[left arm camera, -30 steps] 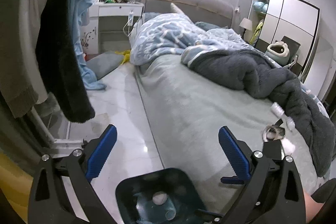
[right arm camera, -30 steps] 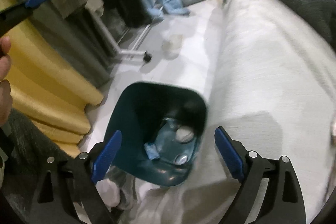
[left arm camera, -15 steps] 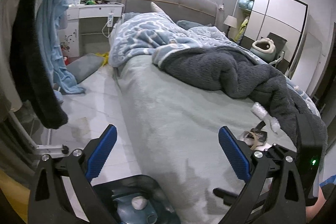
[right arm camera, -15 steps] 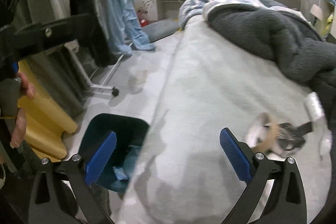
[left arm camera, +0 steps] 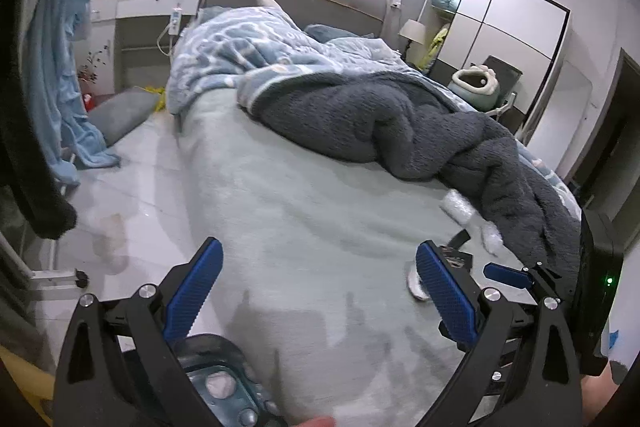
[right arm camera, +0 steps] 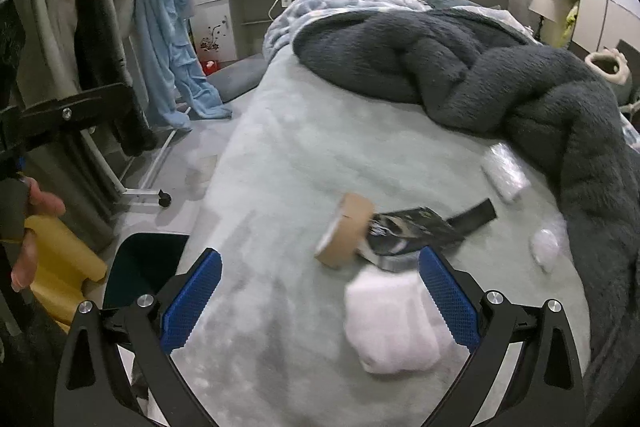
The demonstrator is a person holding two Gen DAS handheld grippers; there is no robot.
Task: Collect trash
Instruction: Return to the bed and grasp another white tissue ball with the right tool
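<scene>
On the bed, right wrist view: right gripper (right arm camera: 320, 299) is hovering low over the pale green bed cover (right arm camera: 280, 167), jaws spread wide, holding nothing. White wad of tissue (right arm camera: 390, 323) is lying just ahead, toward the right finger (right arm camera: 448, 303) and nearly touching it. Beyond it, cardboard tape roll (right arm camera: 346, 231) is standing on edge, its axis running roughly left to right, leaning against a black wrapper (right arm camera: 416, 229). Further right, a small white scrap (right arm camera: 544, 245) and a clear plastic packet (right arm camera: 504, 171) are sitting by the edge of the grey blanket (right arm camera: 500, 83). Dark bin (right arm camera: 140, 267) is showing on the floor to the lower left, beside the bed.

Left wrist view: left gripper (left arm camera: 318, 295) is also hanging with jaws wide apart and empty, over a bare stretch of bed cover (left arm camera: 300, 187). Litter is lying off to its right, mostly hidden behind the right finger (left arm camera: 446, 295); only a sliver of the white wad (left arm camera: 414, 283) and the plastic packet (left arm camera: 458, 207) are peeking out. Bin (left arm camera: 224, 383), at the bottom between the fingers, is showing a white ball and other rubbish already inside, detail the right view is not giving.

Judgement: right gripper is the nearer one, and the wad looks like the closest pick, needing a small shift rightward to centre it.
</scene>
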